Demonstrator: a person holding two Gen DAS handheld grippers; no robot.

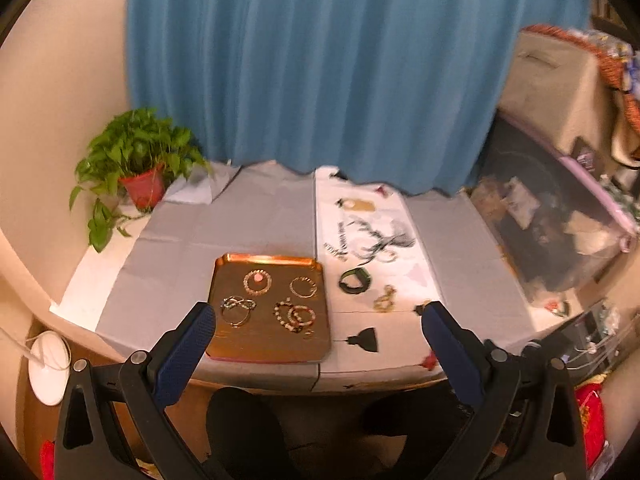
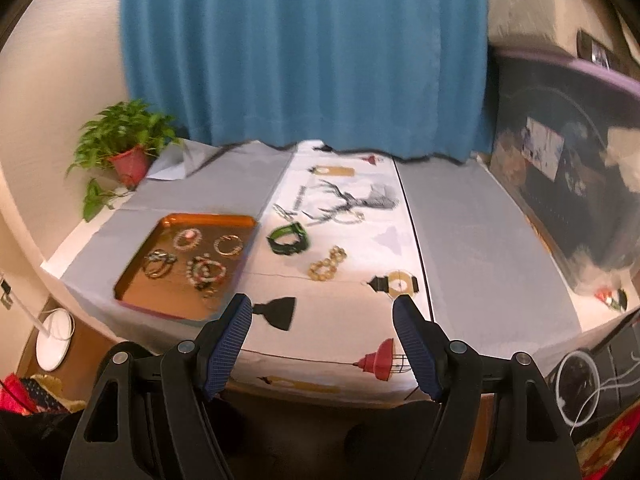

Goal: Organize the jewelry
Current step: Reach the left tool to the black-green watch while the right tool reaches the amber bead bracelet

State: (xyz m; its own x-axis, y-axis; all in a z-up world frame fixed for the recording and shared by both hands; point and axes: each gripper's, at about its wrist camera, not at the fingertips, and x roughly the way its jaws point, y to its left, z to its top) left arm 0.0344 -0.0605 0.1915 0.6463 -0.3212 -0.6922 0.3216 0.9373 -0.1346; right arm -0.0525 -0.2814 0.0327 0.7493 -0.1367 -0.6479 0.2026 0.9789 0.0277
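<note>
Both claws, left claw (image 1: 318, 316) and right claw (image 2: 322, 308), are released and empty above the desk (image 2: 472, 240). Sorted bracelets lie in the copper tray (image 2: 168, 220); beside it, the gold bead bracelet (image 2: 327, 263) awaits collection.

We seem to be in a lived-in home room. A blue curtain (image 1: 320, 72) hangs behind a table (image 2: 472, 240) covered in grey and printed cloths, a potted plant (image 1: 136, 160) in a red pot stands in its corner by a cream wall, and cluttered household belongings (image 1: 560, 216) pile up at the right side.
</note>
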